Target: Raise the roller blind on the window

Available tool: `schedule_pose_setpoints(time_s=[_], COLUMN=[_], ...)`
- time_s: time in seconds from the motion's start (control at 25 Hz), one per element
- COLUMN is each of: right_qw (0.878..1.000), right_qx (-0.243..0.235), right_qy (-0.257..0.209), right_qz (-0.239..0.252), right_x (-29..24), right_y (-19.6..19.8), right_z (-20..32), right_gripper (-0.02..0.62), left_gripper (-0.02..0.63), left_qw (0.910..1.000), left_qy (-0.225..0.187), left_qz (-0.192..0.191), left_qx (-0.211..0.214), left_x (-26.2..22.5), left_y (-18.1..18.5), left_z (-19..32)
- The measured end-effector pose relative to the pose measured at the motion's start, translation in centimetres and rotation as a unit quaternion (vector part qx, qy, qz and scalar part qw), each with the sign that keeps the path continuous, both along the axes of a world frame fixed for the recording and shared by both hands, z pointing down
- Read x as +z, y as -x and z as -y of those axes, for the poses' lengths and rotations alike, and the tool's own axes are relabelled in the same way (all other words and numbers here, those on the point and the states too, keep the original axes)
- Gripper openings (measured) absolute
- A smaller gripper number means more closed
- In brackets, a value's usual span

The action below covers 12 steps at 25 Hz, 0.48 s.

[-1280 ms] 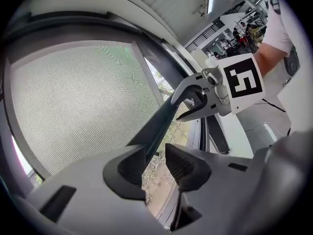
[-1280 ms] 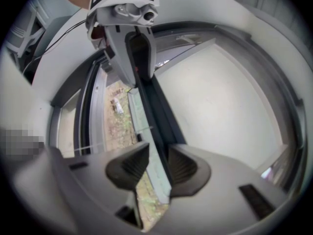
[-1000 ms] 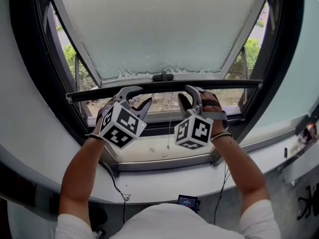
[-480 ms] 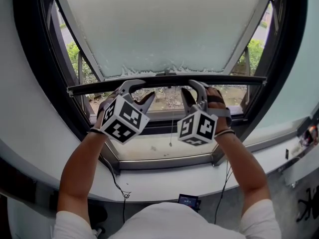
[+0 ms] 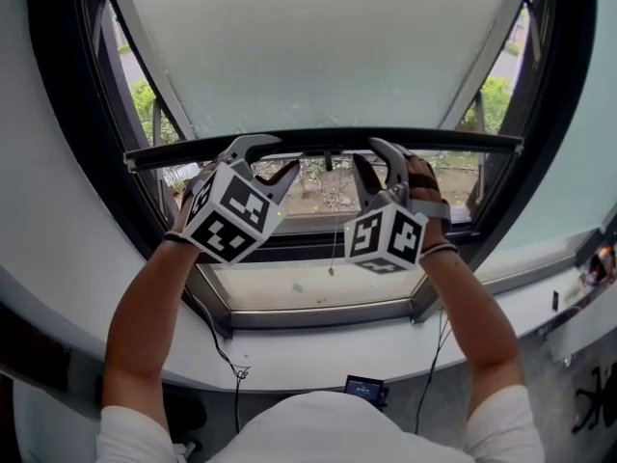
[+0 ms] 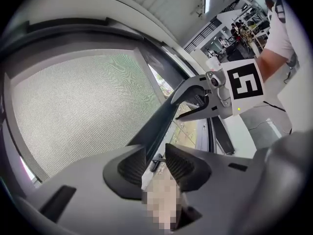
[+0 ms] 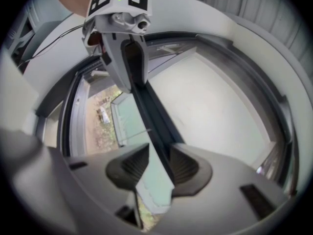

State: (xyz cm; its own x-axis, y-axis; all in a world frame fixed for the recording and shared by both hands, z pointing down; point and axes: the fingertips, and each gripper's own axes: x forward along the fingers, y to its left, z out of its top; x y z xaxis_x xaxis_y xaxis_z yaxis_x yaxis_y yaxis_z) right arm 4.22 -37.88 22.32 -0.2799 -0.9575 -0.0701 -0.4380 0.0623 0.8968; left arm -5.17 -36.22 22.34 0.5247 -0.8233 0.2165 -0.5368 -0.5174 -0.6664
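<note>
Roller blind: pale translucent mesh fabric, partly raised. Its dark bottom bar lies level across the window frame, well above its lower edge.

Head view steeply down at window, gripper views close along shared blind bar, facing each other

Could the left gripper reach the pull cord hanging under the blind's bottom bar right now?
Probably not at once: the left gripper has the bottom bar between its open jaws and must come off it first. Otherwise the way looks free; the pull cord hangs in open air beside it.
</note>
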Motion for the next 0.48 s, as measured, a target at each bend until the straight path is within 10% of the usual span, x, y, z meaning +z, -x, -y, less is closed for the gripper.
schedule_pose_setpoints(time_s=[0.48], right_qw=[1.0], right_qx=[-0.009], right_qy=[-0.017], right_qz=[0.013], right_x=[-2.2], right_y=[-0.1], right_z=[-0.2], right_gripper=[0.132], left_gripper=[0.133], left_qw=[0.9999], left_qy=[-0.014], left_qz=[0.008], left_qx=[-0.004], left_x=[-2.2], left_y=[0.0], left_z=[0.2])
